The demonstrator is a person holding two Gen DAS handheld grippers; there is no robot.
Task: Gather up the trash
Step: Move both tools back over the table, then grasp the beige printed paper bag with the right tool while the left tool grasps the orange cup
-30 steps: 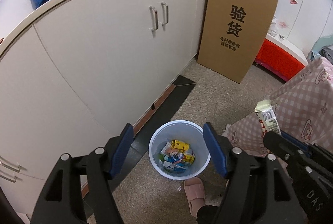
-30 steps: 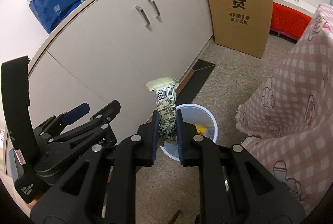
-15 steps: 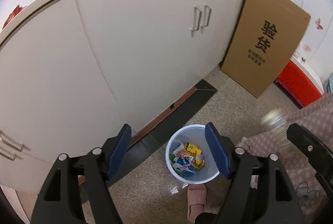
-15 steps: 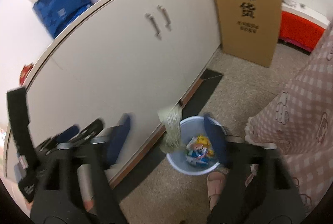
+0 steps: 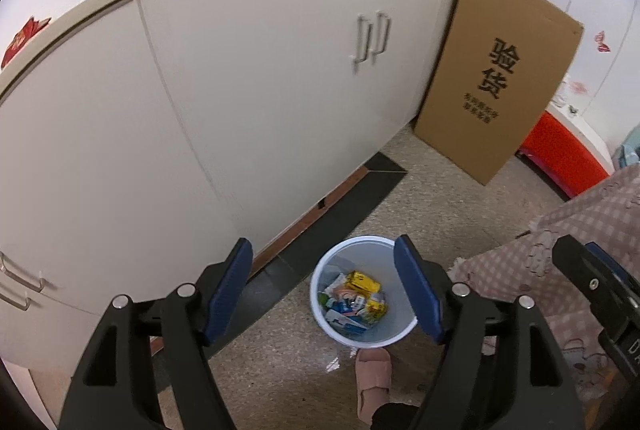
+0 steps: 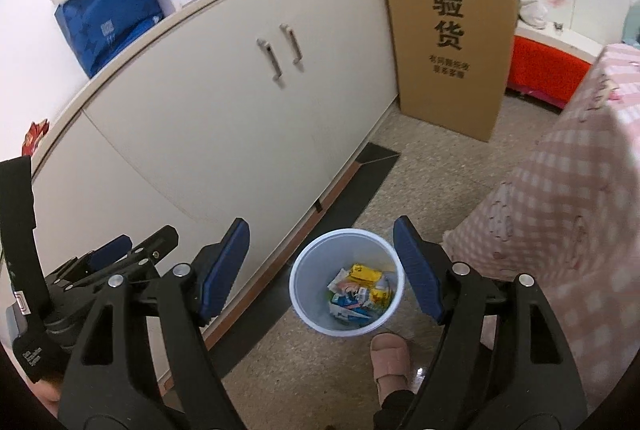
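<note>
From the left wrist camera, the left gripper (image 5: pixel 326 286) hangs above the floor with its blue-padded jaws spread wide and nothing between them. Below and between the jaws stands a white trash bin (image 5: pixel 362 292) on the speckled floor, just in front of a long cream cabinet (image 5: pixel 240 90); a heap of wrappers (image 5: pixel 354 298), yellow, blue and white, lies in the bottom of it. A pink slipper (image 5: pixel 374 378) sits just beside the bin's near rim. A tall cardboard box (image 5: pixel 496 82) leans at the cabinet's far end, and a pink checked cloth (image 5: pixel 576 242) hangs at the right, where part of the right gripper (image 5: pixel 592 290) shows. From the right wrist camera, the right gripper (image 6: pixel 322 266) also has its jaws wide apart and empty, framing the same trash bin (image 6: pixel 308 294) with the wrappers (image 6: pixel 360 294) inside it. The left gripper (image 6: pixel 112 262) appears at the lower left, and the slipper (image 6: pixel 390 362) touches the bin's near edge.
</note>
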